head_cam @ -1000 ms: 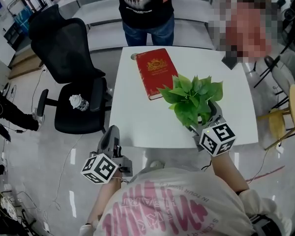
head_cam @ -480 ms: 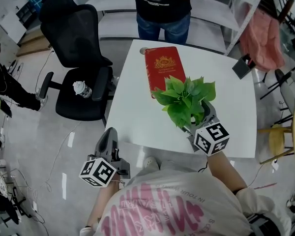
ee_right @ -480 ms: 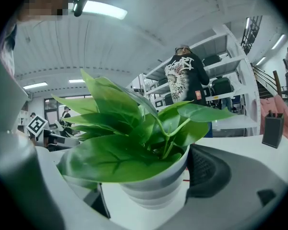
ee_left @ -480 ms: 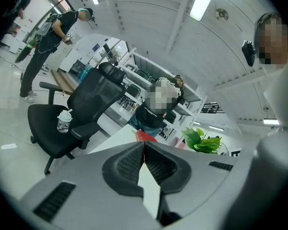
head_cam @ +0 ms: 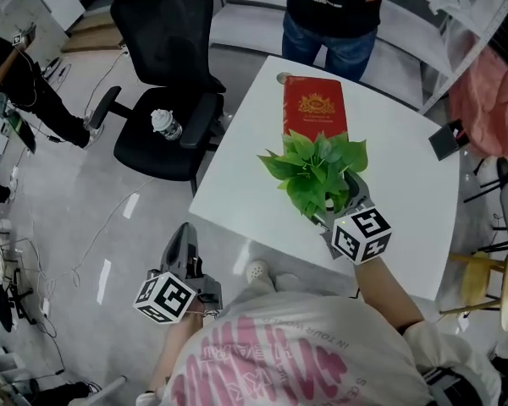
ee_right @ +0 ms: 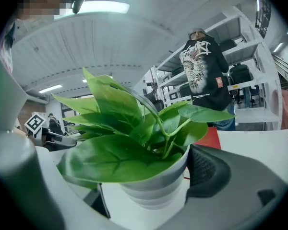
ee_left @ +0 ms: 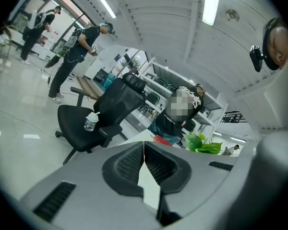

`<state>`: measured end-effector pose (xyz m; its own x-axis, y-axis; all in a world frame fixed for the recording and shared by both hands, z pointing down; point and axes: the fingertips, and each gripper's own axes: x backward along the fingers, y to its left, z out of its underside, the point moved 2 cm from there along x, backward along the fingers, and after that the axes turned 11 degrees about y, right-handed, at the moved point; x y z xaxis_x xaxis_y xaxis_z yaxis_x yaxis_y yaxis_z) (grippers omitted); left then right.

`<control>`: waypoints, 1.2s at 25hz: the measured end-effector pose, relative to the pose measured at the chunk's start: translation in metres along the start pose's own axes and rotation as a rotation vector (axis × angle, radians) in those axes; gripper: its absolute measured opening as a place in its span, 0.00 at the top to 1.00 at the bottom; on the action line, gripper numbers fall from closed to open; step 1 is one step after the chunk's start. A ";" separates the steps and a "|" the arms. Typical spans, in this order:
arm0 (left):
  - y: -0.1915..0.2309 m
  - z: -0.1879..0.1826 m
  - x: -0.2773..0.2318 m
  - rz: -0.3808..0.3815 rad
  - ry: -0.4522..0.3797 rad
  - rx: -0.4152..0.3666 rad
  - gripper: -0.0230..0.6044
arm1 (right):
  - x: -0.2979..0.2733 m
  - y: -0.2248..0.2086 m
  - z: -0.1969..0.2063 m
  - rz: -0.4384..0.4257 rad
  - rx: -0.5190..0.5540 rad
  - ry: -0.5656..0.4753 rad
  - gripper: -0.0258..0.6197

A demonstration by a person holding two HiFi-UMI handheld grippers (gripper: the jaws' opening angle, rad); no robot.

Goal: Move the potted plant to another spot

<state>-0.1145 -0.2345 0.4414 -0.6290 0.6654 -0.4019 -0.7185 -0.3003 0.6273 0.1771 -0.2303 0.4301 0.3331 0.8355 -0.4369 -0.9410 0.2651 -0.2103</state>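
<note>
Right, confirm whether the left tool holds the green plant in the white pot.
No, the left tool is shut and empty; the green plant in the white pot sits in the right tool.

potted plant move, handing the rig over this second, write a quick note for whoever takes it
Right gripper: shut on the potted plant, jaws on its white pot.
Left gripper: shut, empty, held off the table's near left edge.
Plant sits mid-table, just on the near side of the red book; I cannot tell whether the pot is off the surface.
Done: plant gripped.
Left: carry it to a bare spot on the table, set it down upright, open the jaws.
</note>
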 end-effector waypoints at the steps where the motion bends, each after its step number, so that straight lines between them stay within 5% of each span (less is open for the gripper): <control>1: 0.003 0.001 0.005 -0.014 -0.009 0.008 0.92 | -0.004 0.002 0.002 -0.015 0.001 0.008 0.14; 17: 0.030 0.024 0.060 -0.155 -0.094 0.077 0.92 | -0.047 0.025 0.023 -0.125 0.041 0.072 0.14; 30: 0.029 0.027 0.056 -0.177 -0.106 0.099 0.92 | -0.058 0.018 0.034 -0.128 0.087 0.124 0.14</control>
<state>-0.1621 -0.1874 0.4553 -0.4574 0.7713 -0.4425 -0.7792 -0.1078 0.6175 0.1384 -0.2580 0.4812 0.4501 0.7282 -0.5168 -0.8903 0.4107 -0.1967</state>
